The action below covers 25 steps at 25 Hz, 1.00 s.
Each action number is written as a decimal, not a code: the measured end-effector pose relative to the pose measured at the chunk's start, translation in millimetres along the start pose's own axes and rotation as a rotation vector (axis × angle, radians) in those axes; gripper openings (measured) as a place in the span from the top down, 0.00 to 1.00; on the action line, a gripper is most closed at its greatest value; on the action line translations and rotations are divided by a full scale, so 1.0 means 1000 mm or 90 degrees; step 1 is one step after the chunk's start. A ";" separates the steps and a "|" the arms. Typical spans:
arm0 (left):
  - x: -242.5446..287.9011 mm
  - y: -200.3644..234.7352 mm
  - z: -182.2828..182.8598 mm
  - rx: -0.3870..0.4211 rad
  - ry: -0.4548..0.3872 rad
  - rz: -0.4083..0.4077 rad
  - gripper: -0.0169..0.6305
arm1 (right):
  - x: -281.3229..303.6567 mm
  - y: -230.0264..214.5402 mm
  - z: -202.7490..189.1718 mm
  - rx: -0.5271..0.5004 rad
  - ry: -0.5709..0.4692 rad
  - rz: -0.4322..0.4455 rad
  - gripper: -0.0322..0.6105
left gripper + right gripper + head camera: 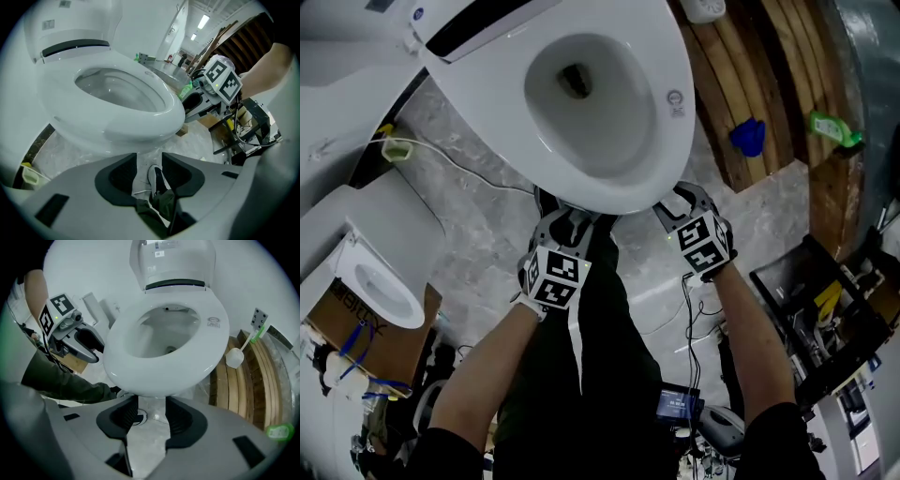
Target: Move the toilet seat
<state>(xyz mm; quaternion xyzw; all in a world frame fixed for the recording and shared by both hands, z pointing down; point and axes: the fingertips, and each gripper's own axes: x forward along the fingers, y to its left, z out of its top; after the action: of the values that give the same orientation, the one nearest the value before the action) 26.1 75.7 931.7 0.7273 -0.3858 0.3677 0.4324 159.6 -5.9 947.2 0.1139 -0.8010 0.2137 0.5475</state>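
Note:
The white toilet seat (pixel 673 105) lies flat on the bowl, with the lid (pixel 171 261) standing up behind it. Both grippers sit just below the seat's front rim. My left gripper (pixel 565 218) is under the front left; its jaws stand apart with only the floor and a shoe (pixel 157 178) between them. My right gripper (pixel 680 200) is at the front right, open, with nothing between its pads. In the left gripper view the seat (pixel 117 126) looms above the left gripper (pixel 149 159). In the right gripper view the seat (pixel 206 348) hangs over the right gripper (pixel 151 404).
Wooden slats (pixel 750 94) lie right of the toilet, with a blue object (pixel 748 137), a green bottle (pixel 834 129) and a white brush (pixel 234 357). Another toilet seat (pixel 384 286) rests on a cardboard box (pixel 366 347) at the left. A black crate (pixel 816 309) stands at the right.

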 end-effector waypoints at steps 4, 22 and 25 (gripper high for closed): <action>-0.001 -0.003 0.005 0.001 -0.002 -0.008 0.71 | -0.009 0.002 0.001 0.009 -0.009 0.000 0.64; -0.023 -0.018 0.032 0.038 -0.087 0.028 0.71 | -0.066 0.016 0.020 -0.002 -0.048 0.032 0.64; -0.040 -0.022 0.037 0.000 -0.100 0.043 0.71 | -0.083 0.022 0.026 0.000 -0.056 0.038 0.64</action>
<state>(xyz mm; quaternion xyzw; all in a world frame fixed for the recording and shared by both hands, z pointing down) 35.8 58.7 876.5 0.7403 -0.4431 0.3240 0.3882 160.1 -2.7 857.7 0.0994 -0.8273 0.2249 0.5051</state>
